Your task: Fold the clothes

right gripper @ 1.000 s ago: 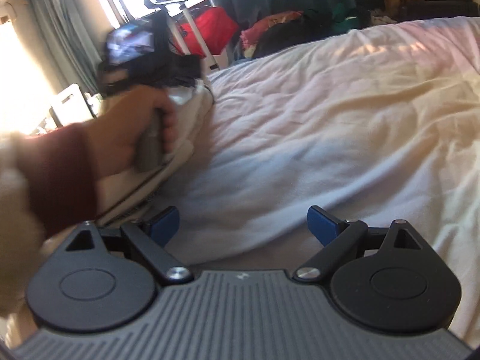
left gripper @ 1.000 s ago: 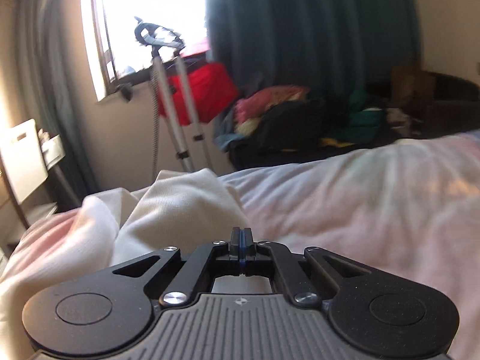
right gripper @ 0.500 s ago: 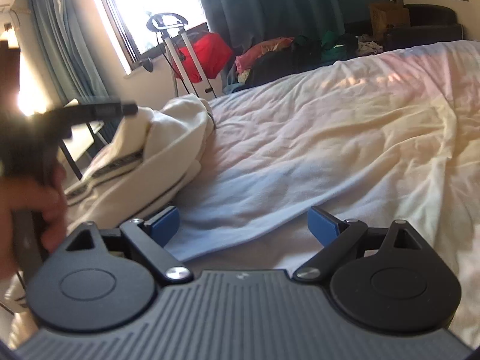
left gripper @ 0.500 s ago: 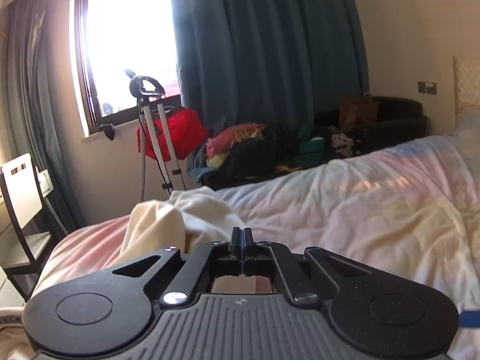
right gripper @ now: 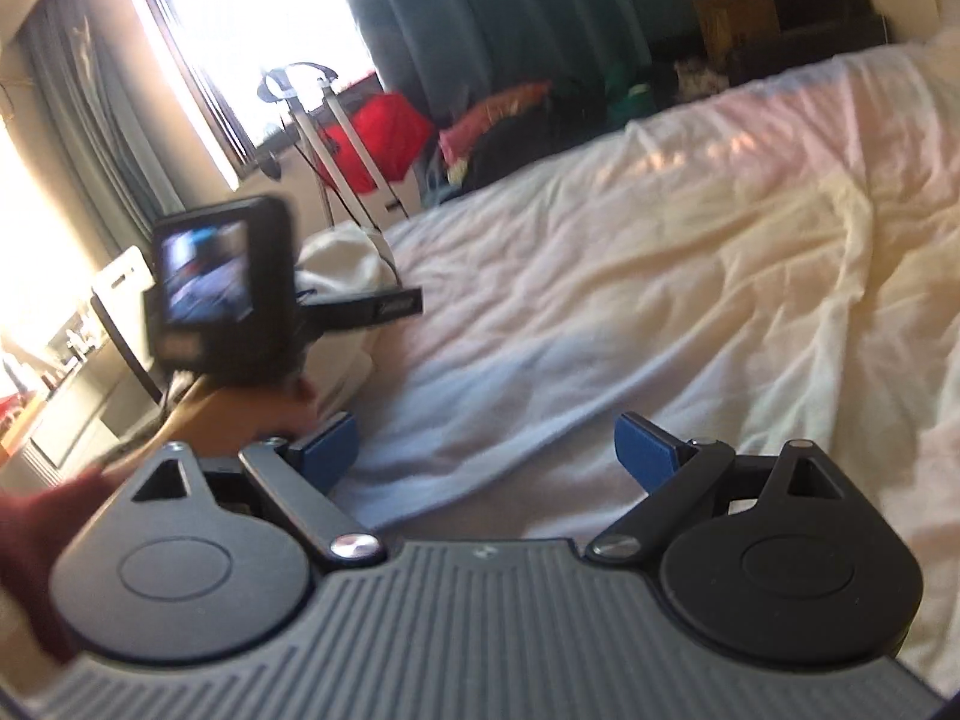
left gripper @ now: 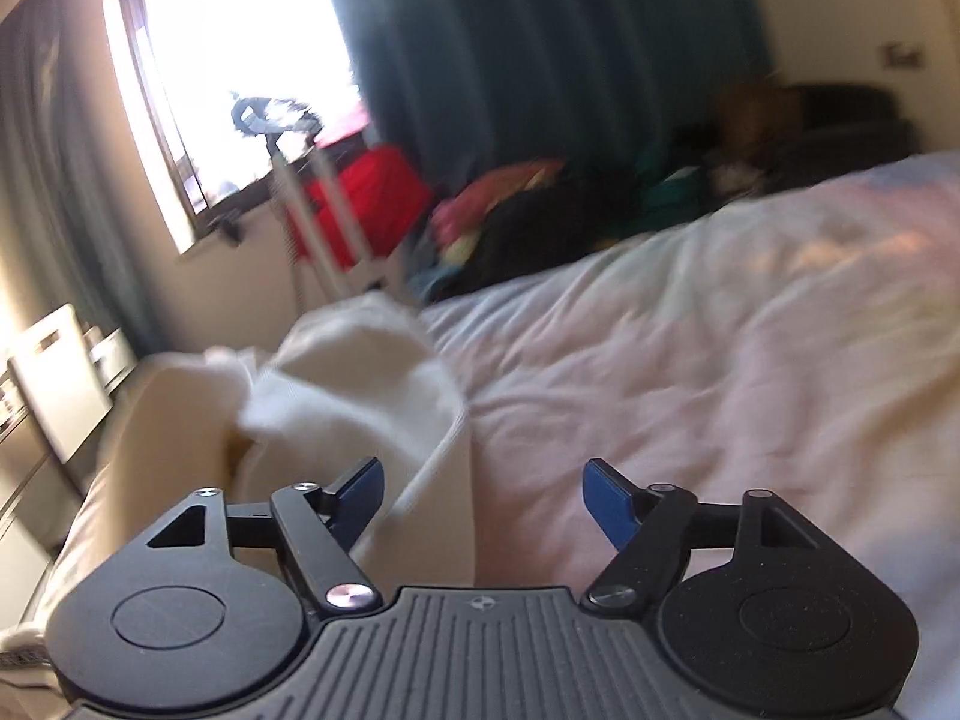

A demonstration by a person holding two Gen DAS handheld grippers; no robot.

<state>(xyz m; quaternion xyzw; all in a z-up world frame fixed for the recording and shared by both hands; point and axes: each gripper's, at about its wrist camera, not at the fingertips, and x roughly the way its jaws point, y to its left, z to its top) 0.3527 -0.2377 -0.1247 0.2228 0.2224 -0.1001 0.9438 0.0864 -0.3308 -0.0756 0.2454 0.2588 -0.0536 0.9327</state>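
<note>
A cream garment (left gripper: 336, 396) lies crumpled on the left part of the bed (left gripper: 750, 348). My left gripper (left gripper: 483, 495) is open and empty, its blue pads apart, with the garment's edge just in front of its left finger. My right gripper (right gripper: 486, 450) is open and empty over the white bedsheet (right gripper: 660, 300). In the right wrist view the left gripper's body and camera (right gripper: 222, 294), held in a hand, hide most of the garment (right gripper: 342, 264).
A window (left gripper: 240, 60) and dark curtain (left gripper: 540, 48) stand behind the bed. A tripod (left gripper: 300, 192), a red bag (left gripper: 366, 198) and a heap of coloured clothes (left gripper: 540, 210) sit at the far side. A white chair (left gripper: 54, 372) is at left.
My left gripper has opened; it was shut before. It has dropped and tilted toward the garment. The right gripper stays open and has barely moved.
</note>
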